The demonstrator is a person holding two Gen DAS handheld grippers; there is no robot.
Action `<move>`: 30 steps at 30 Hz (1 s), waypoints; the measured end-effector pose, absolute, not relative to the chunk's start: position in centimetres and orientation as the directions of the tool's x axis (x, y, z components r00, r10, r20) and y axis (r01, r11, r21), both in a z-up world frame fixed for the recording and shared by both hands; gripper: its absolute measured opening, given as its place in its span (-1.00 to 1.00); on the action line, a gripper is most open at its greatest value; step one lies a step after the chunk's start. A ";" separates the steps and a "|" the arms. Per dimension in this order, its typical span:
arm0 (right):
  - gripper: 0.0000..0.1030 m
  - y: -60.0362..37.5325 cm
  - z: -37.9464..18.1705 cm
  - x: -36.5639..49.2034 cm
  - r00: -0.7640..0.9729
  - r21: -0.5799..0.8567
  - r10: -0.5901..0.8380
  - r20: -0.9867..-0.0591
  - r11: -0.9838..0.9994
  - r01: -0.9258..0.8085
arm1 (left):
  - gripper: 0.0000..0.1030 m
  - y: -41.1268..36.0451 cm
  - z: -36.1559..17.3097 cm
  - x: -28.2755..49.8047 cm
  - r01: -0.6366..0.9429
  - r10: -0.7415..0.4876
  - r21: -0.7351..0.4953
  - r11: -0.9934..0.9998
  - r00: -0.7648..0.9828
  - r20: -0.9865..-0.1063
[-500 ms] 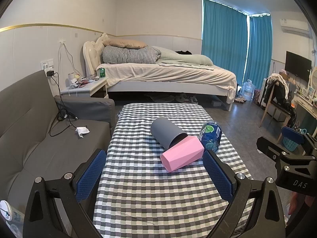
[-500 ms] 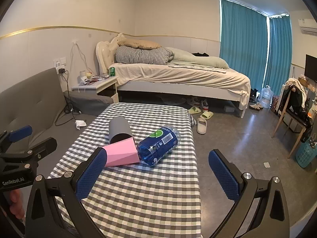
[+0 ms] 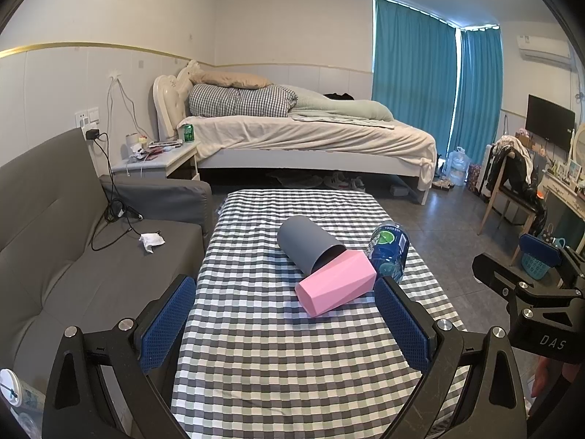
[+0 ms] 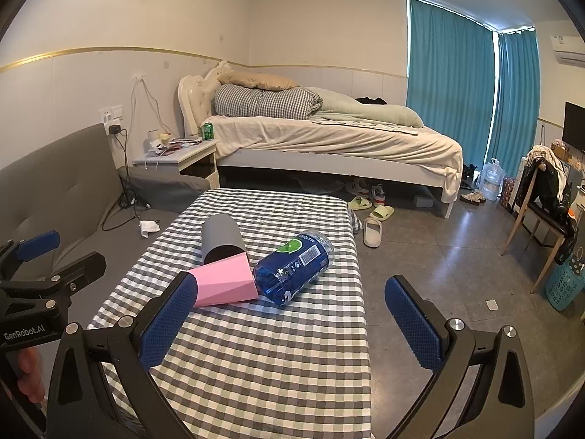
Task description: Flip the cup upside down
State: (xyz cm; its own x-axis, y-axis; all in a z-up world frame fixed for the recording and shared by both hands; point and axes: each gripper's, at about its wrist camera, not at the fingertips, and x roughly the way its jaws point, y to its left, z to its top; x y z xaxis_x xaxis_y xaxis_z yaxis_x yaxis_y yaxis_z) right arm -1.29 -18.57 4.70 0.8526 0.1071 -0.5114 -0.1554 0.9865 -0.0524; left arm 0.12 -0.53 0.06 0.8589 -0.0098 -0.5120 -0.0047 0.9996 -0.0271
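Note:
A grey cup (image 3: 307,243) lies on its side on the checkered table (image 3: 263,347), its mouth toward me. A pink faceted cup (image 3: 336,282) lies on its side against the grey one's mouth. Both also show in the right wrist view: the grey cup (image 4: 219,236) and the pink cup (image 4: 226,282). My left gripper (image 3: 285,323) is open and empty, above the near half of the table, short of the cups. My right gripper (image 4: 289,318) is open and empty, near the table's right edge.
A blue plastic bottle (image 4: 294,267) lies on its side touching the pink cup. A grey sofa (image 3: 73,256) stands left of the table. A bed (image 3: 310,142) and nightstand (image 3: 157,162) lie beyond. Slippers (image 4: 373,232) lie on the floor at right.

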 end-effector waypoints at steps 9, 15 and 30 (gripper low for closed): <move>0.99 -18.5 4.6 -1.5 0.852 -0.052 0.108 -0.513 0.986 -0.157 | 0.97 -0.5 0.0 0.2 -0.006 -0.010 -0.029 1.000 0.858 -0.513; 0.99 -18.5 4.5 -1.5 0.850 -0.052 0.110 -0.515 0.986 -0.159 | 0.97 -0.6 0.0 0.1 -0.005 -0.009 -0.027 1.000 0.858 -0.514; 0.99 -17.8 3.8 1.0 0.823 -0.063 0.121 -0.555 0.980 -0.186 | 0.97 2.1 0.2 3.0 -0.101 0.057 -0.049 0.994 0.828 -0.558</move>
